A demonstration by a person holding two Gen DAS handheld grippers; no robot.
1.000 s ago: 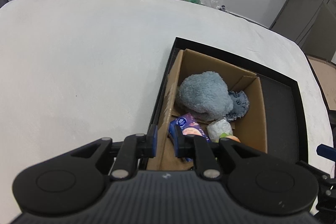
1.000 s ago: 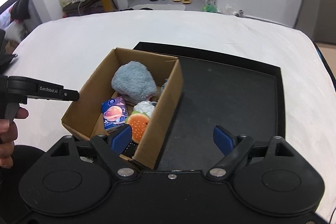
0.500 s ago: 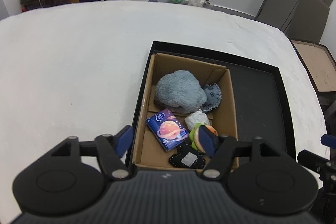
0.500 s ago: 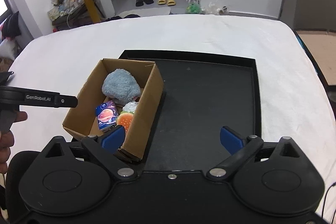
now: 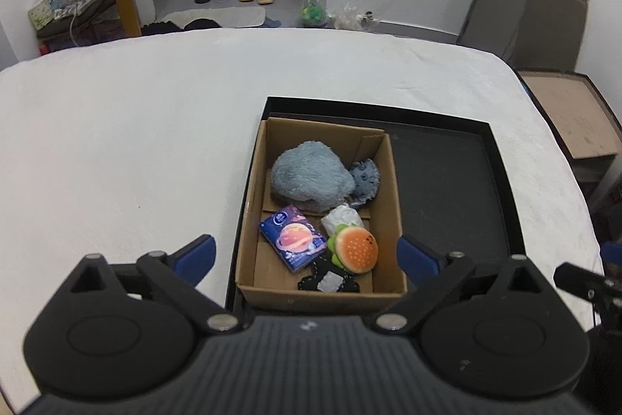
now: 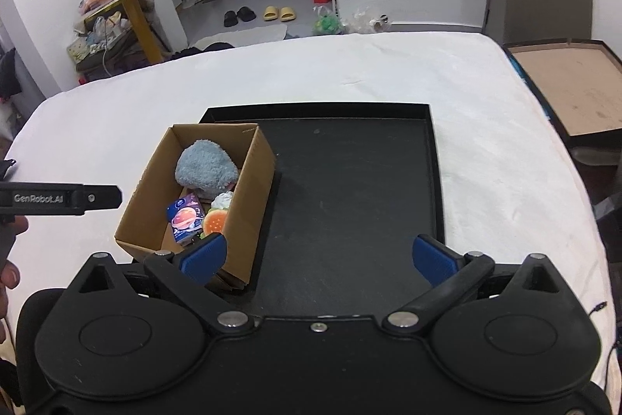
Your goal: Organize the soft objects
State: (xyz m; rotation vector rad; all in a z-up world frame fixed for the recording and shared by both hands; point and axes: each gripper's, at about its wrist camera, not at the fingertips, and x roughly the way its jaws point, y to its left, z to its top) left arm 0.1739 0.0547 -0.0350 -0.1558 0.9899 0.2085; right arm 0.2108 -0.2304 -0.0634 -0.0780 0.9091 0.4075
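White cloth covers the desk (image 5: 116, 150), and behind it lie a tiled floor, slippers and a cluttered yellow side table. On the desk sits a black tray (image 6: 433, 158); a cardboard box (image 5: 395, 205) stands in its left part, the rest of the tray bare.

A second ago the left gripper (image 5: 307, 255) was low at the box's near-left wall with its fingers nearly together, close beside the blue packet (image 5: 292, 237). Now it has drawn back and up, its fingers spread wide to either side of the box's near end, holding nothing. The right gripper (image 6: 317, 256) has also pulled back and higher; its fingers are spread as before and empty, above the tray's near edge.

The soft things all lie in the box: a grey-blue plush (image 5: 311, 181) at the far end with a smaller dark-blue one (image 5: 365, 181) beside it, a white wad (image 5: 342, 220), a burger toy (image 5: 355, 251), the packet, and a black piece (image 5: 328, 279) against the near wall.

The retreat with opened fingers suggests a release just made into the box. With no loose item showing on cloth or tray, the task looks at or near its end.
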